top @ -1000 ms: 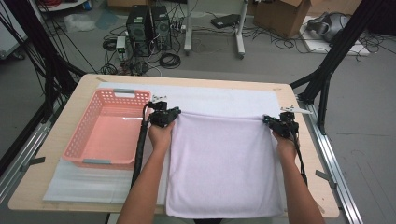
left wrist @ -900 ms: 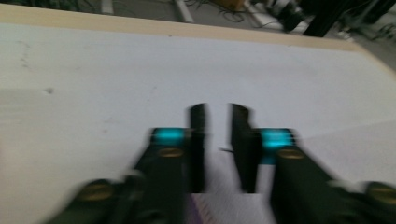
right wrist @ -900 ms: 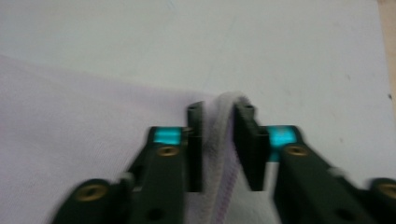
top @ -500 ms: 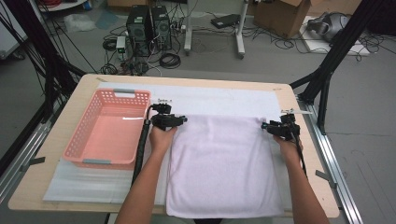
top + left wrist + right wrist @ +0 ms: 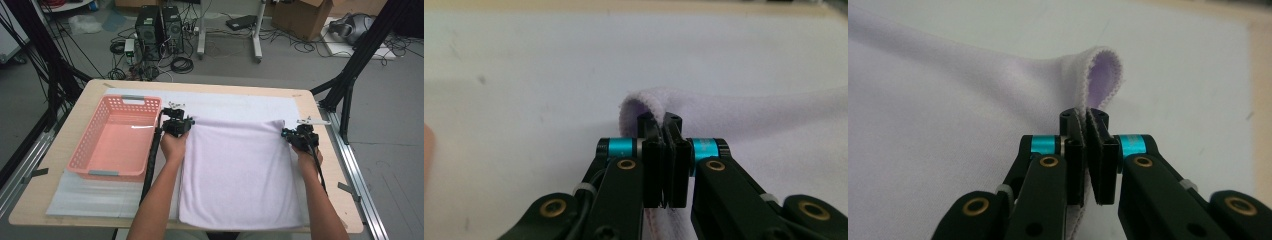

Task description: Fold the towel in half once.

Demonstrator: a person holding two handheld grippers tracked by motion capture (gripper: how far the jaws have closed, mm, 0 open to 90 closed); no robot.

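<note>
Both tongs reclosed, pinching one towel [image 5: 240,170] beside one basket [image 5: 116,137].

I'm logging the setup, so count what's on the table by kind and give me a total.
Towel, pale lilac: 1
Basket, pink plastic: 1
Table mat, white: 1
Handheld grippers, left gripper and right gripper, each shut on a far corner of the towel: 2
Total: 5
</note>
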